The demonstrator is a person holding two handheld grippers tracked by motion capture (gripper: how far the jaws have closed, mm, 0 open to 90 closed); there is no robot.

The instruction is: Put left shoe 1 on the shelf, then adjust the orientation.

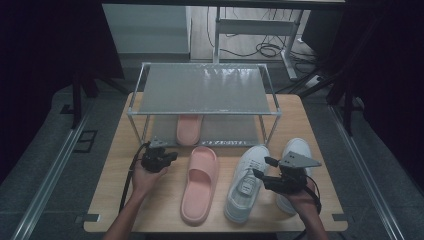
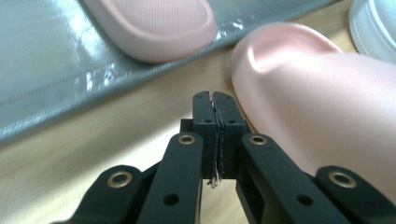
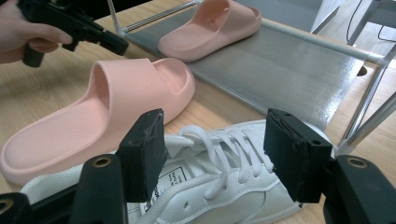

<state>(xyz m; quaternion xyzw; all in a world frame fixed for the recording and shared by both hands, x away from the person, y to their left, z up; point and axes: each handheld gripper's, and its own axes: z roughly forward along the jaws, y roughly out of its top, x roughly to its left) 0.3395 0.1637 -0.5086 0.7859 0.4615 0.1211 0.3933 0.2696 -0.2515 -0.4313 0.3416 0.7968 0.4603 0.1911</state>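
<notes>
One pink slipper [image 1: 200, 182] lies on the wooden table, toe toward the rack; its mate [image 1: 189, 129] rests on the rack's lower shelf. My left gripper [image 1: 172, 156] hovers just left of the table slipper's toe [image 2: 308, 93] with its jaws pressed together on nothing [image 2: 215, 105]. A white sneaker [image 1: 245, 182] lies right of the slipper. My right gripper [image 1: 262, 169] stands open over its laces [image 3: 224, 140], the pads [image 3: 144, 149] apart from the shoe. A second white sneaker [image 1: 296, 149] lies farther right, partly hidden by that gripper.
A two-shelf metal rack [image 1: 205, 90] stands at the back of the table [image 1: 120, 150]; its top shelf is bare and its lower shelf [image 3: 289, 60] has room beside the slipper. In the right gripper view, the other hand's gripper [image 3: 74, 23] is at the top left.
</notes>
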